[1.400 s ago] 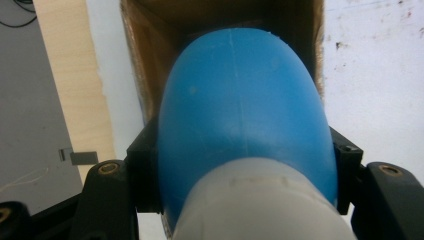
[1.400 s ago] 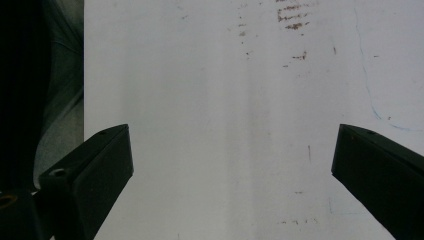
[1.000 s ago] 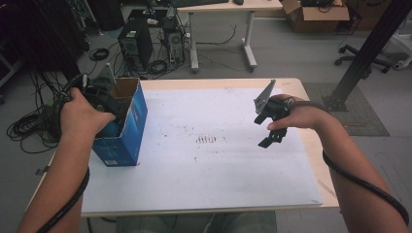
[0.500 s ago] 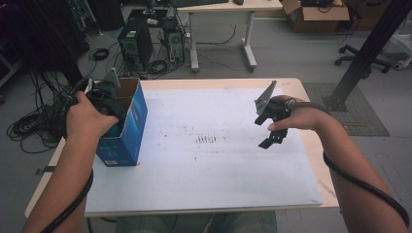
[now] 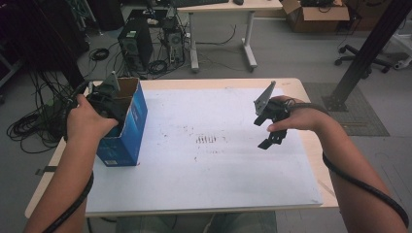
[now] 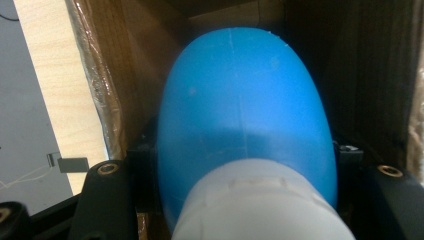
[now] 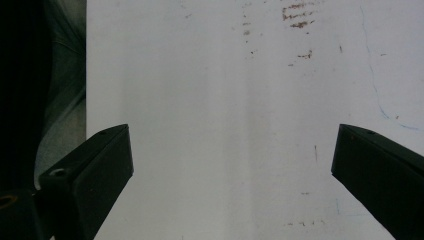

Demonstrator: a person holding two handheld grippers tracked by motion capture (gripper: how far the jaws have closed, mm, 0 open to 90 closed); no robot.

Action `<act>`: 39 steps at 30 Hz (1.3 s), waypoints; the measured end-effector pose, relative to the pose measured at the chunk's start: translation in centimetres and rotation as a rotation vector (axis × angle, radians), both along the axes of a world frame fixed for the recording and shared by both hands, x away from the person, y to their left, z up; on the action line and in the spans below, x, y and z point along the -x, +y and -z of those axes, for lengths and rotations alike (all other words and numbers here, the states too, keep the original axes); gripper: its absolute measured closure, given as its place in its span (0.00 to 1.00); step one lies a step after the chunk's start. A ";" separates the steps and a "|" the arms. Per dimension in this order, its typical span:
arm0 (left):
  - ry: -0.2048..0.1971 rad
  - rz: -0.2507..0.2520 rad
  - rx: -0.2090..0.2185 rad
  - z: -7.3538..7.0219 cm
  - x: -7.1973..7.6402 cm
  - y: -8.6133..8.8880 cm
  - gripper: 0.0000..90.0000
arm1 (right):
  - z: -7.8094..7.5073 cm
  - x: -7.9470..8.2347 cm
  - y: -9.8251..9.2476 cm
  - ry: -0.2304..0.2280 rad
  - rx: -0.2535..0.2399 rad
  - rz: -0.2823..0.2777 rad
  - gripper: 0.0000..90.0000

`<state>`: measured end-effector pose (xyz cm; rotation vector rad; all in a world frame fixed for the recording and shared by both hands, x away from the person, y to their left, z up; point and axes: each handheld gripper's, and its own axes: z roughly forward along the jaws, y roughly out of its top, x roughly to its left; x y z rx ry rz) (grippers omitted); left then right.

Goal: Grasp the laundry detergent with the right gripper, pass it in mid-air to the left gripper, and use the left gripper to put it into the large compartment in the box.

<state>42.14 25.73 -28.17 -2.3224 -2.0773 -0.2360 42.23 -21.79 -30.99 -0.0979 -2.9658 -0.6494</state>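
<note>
A blue cardboard box (image 5: 130,130) with an open top stands at the table's left edge. My left gripper (image 5: 109,101) reaches down into it from above. In the left gripper view the left gripper (image 6: 245,150) is shut on a smooth blue rounded object (image 6: 245,100) with a white ribbed end (image 6: 260,200), with brown box walls close on both sides. My right gripper (image 5: 266,131) hovers over the right part of the white sheet (image 5: 204,160). In its own view the right gripper (image 7: 230,155) is open, with nothing between its fingers.
The white sheet covers most of the wooden table (image 5: 311,111) and bears dark scuff marks (image 5: 206,140) at its middle. Beyond the far edge stand computer towers (image 5: 133,43), cables and a second desk (image 5: 221,29). A black post (image 5: 364,53) rises at the right.
The left hand has shifted slightly right and down at the box's open top. The right gripper has stayed in place.
</note>
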 end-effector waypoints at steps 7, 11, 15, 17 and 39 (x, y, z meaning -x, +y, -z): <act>0.000 -0.007 0.000 0.4 0.0 0.1 0.42 | 0.1 0.1 0.0 0.001 0.001 0.001 0.03; 0.003 -0.008 -0.001 0.5 0.0 0.0 0.42 | 0.1 0.1 -0.1 0.002 0.002 0.002 0.03; -0.009 -0.014 0.009 0.5 0.0 0.2 0.42 | 0.2 0.1 -0.1 0.003 0.001 0.000 0.03; -0.011 -0.016 0.011 0.6 0.1 0.3 0.42 | 0.3 0.1 -0.1 0.005 0.001 0.000 0.03; -0.019 -0.042 0.041 0.6 0.0 0.3 0.38 | 0.0 0.1 -0.2 -0.003 -0.015 -0.003 0.03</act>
